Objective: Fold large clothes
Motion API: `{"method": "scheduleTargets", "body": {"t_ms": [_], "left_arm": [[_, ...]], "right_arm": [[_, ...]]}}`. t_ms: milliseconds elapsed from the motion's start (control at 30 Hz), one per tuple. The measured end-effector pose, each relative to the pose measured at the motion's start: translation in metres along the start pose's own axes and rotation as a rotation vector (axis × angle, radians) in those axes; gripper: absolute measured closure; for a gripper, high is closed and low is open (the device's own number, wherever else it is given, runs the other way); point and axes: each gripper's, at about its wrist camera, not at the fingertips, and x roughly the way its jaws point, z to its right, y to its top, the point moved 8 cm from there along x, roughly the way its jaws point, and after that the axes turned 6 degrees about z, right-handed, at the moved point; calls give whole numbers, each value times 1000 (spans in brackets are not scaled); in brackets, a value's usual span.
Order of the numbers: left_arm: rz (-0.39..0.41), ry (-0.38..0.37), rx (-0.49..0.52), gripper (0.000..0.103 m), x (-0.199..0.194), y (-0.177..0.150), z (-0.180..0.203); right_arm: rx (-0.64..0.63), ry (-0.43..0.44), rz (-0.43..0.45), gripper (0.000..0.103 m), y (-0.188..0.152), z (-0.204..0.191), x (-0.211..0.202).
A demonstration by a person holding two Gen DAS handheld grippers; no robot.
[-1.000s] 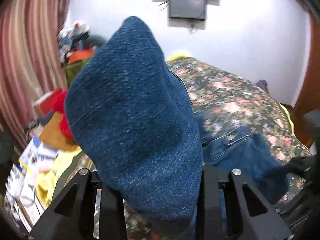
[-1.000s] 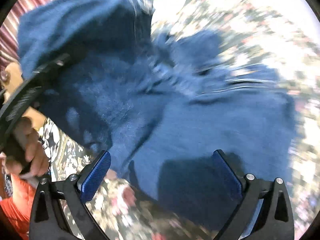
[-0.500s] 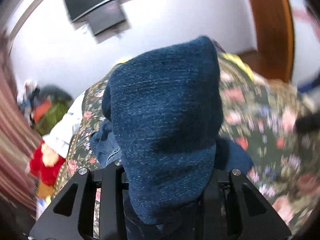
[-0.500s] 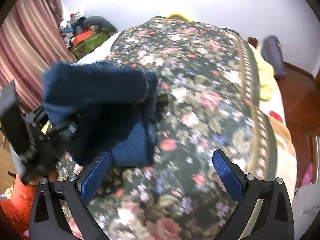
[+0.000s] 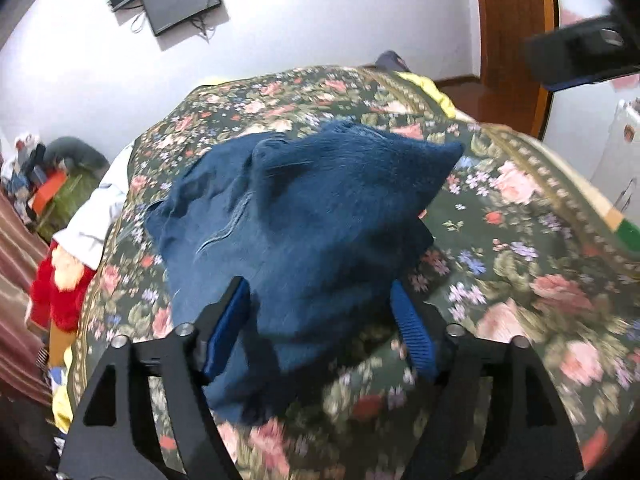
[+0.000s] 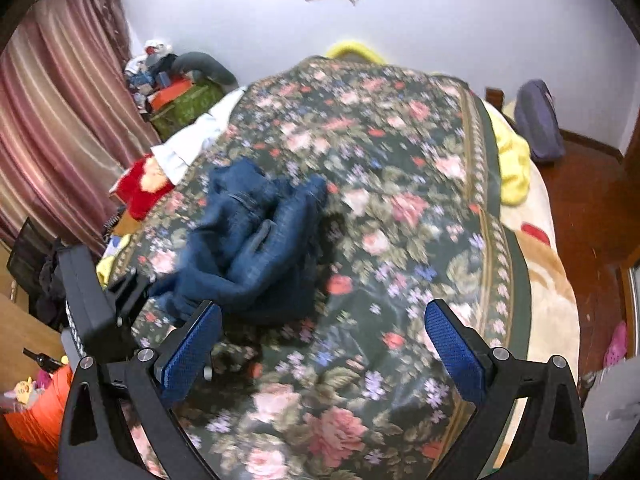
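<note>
A dark blue denim garment (image 5: pixel 312 208) lies bunched in a heap on the floral bedspread (image 5: pixel 520 240). My left gripper (image 5: pixel 318 286) sits at its near end with the jaws opening. The cloth still lies between the blue pads (image 5: pixel 224 332), which no longer pinch it. In the right wrist view the same denim heap (image 6: pixel 256 240) lies left of centre on the bedspread (image 6: pixel 400 200). My right gripper (image 6: pixel 322 308) hovers open over bare bedspread, to the right of and nearer than the heap, with nothing between its fingers. The left gripper's black body (image 6: pixel 88 304) shows at the heap's left.
Striped curtains (image 6: pixel 52 120) and a cluttered pile of bags and clothes (image 6: pixel 176 84) line the left side. A red plush toy (image 6: pixel 140 184) and a white sheet (image 6: pixel 188 144) sit at the bed's left edge. A yellow blanket (image 6: pixel 512 168) and wooden floor (image 6: pixel 592 208) are at the right.
The left jaws have gone from clamped on the raised denim to spread apart, and the denim has sunk onto the bed. The right gripper has drawn back and up, away from the garment.
</note>
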Motion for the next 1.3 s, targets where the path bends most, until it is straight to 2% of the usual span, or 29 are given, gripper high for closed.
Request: {"method": "scheduleTargets", "body": {"t_ms": [100,233,367,467,533,633,700,767,867,967,1100,1167,1300], "left_arm": [[35,21,-56,20,-29,-6,-24],[50,78,-131,13,-43,-10,-67],[5,170,-199,12,-37,-22,-113],[-31,158,-277,12,-25,-29,-132],[-44,140,-322,12,-15,-30,-138],[-50,144,-335,12,-3,-32,-140],[-70,149,-345,12,12,-36,-138],[-97,142,-348,12,24,-42,-132],[-140,116,-340,12,38,-53,-118],[-128,89,-348,11,40,-63,-108],[-138,26,-417,11,41,-77,-103],[-133,31,-416,11,41,-78,-103],[-126,65,-407,11,42,-79,-105]], "right_arm": [[-34,27,23,1,15,-25,0],[-96,68,26,1,32,-64,16],[-157,92,-4,1,40,-99,51],[-188,67,-45,1,38,-112,88],[-213,27,-90,1,31,-109,112],[-243,-62,-139,1,18,-88,136],[-256,-115,-136,1,6,-70,140],[-242,-95,-135,1,-5,-57,139],[-124,-25,-144,1,-18,-33,136],[11,43,-187,1,-33,-12,140],[38,75,-219,1,-55,0,141],[54,79,-230,1,-58,2,133],[-36,18,-202,1,-44,-11,110]]}}
